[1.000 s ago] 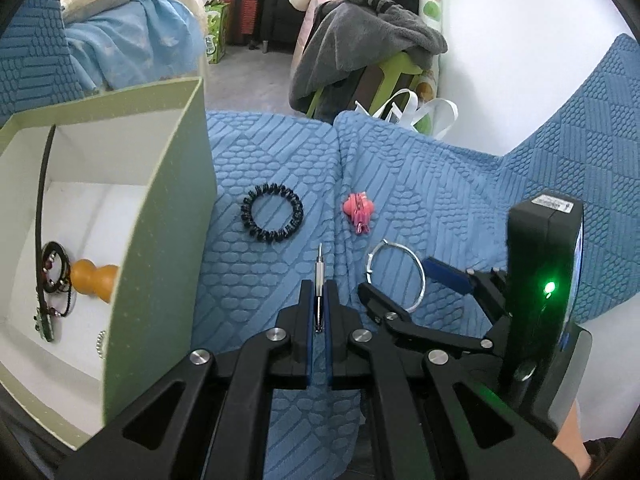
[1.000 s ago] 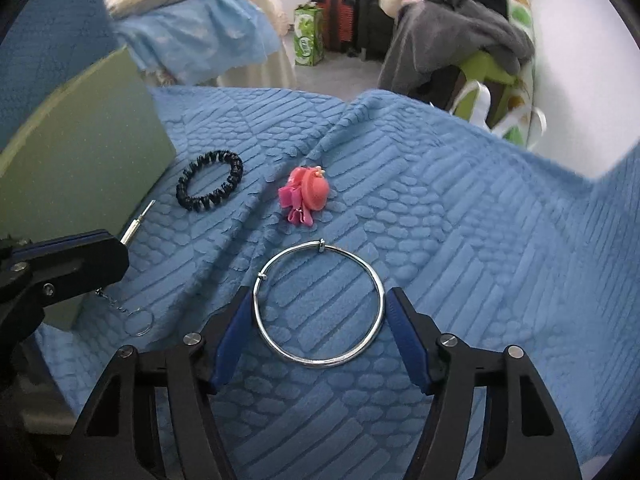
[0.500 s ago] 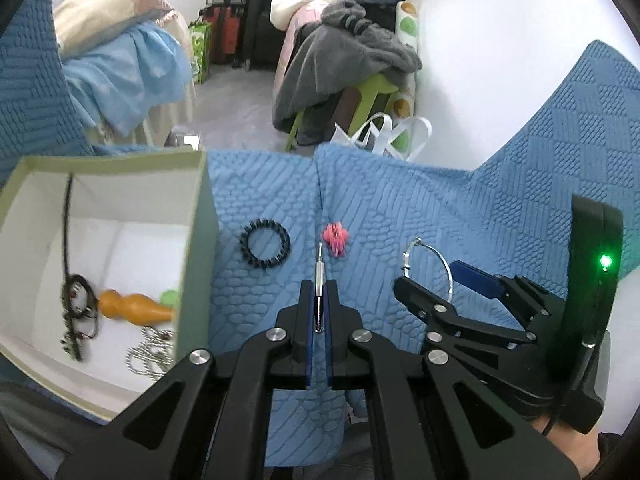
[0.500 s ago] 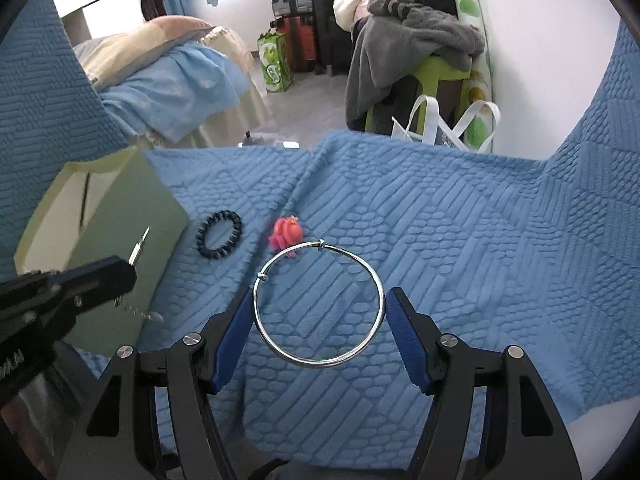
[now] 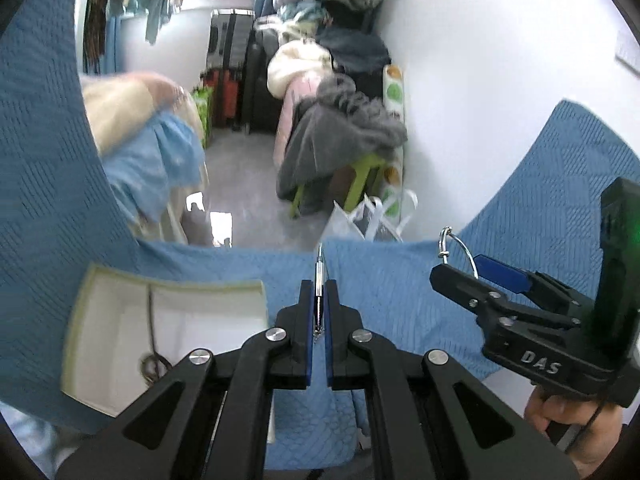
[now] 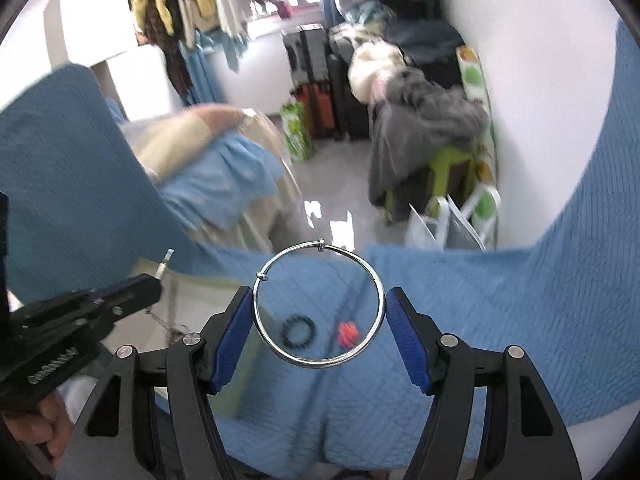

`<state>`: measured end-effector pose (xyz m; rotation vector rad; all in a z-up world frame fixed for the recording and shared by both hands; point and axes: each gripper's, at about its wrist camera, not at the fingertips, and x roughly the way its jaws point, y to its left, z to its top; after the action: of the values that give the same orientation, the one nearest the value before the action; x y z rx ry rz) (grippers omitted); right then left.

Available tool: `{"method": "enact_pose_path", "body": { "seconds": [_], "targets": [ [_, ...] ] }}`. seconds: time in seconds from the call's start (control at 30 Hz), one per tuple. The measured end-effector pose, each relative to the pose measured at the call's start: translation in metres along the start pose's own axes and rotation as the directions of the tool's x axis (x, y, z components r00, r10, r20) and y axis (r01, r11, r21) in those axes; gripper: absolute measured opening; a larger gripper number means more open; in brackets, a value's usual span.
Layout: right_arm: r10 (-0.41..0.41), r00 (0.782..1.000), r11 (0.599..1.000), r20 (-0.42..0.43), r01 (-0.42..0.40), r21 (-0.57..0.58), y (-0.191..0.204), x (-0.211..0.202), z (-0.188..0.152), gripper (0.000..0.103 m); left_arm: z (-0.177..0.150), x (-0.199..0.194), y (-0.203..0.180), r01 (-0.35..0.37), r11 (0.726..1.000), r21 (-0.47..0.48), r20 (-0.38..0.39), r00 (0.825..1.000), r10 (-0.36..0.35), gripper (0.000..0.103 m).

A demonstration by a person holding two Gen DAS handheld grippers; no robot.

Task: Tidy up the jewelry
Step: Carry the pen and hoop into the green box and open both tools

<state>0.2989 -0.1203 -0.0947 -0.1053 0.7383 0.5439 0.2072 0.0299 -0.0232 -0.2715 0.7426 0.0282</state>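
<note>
My left gripper [image 5: 319, 292] is shut on a slim silver pendant [image 5: 319, 274] whose tip sticks out past the pads; a thin chain [image 6: 168, 326] dangles below it. My right gripper [image 6: 320, 312] is shut on a large silver bangle [image 6: 376, 284], one pad pressed on each side of the hoop. Both are held well above the blue sofa cover [image 6: 460, 300]. Down on that cover lie a black bead bracelet [image 6: 299, 331] and a pink ornament [image 6: 347, 332]. The open green box [image 5: 172, 280] sits lower left of the left gripper, with a dark cord necklace [image 5: 151, 320] inside.
A person's hand [image 5: 576, 420] grips the right tool's handle. Beyond the sofa edge lie grey floor, suitcases [image 5: 228, 72], a clothes-piled green stool [image 5: 360, 176] and white bags [image 5: 376, 216] by the wall. A blue blanket heap [image 5: 152, 160] is at the left.
Both grippers have risen high off the sofa, carrying the pendant and the bangle. The box, bracelet and pink ornament now look smaller and lower in view.
</note>
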Motion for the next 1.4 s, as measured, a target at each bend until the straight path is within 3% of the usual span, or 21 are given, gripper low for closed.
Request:
{"method": "enact_pose_path", "body": {
  "seconds": [0.27,0.43,0.67,1.03,1.4],
  "targets": [
    [0.054,0.997,0.996,0.047,-0.051,-0.07,0.063,-0.016,0.026,0.066,0.017,-0.036,0.04,-0.047,0.999,-0.011,0.058,0.997,0.047,0.004],
    [0.139,0.99,0.989,0.01,-0.139,-0.055,0.092,-0.004,0.016,0.066,0.001,-0.035,0.075,-0.072,0.997,-0.038,0.002,0.997,0.072,0.004],
    [0.153,0.982,0.982,-0.114,-0.164,-0.095,0.134,0.041,-0.014,0.066,-0.028,-0.016,0.11,-0.083,0.993,-0.081,-0.097,0.992,0.075,0.004],
    [0.116,0.95,0.98,-0.291,-0.157,-0.121,0.15,0.101,-0.064,0.066,-0.069,0.02,0.15,-0.088,0.988,-0.129,-0.238,0.97,0.056,0.004],
    [0.099,0.926,0.978,-0.365,-0.158,-0.135,0.153,0.127,-0.087,0.067,-0.09,0.031,0.175,-0.114,0.977,-0.179,-0.299,0.953,0.056,0.004]
  ]
}}
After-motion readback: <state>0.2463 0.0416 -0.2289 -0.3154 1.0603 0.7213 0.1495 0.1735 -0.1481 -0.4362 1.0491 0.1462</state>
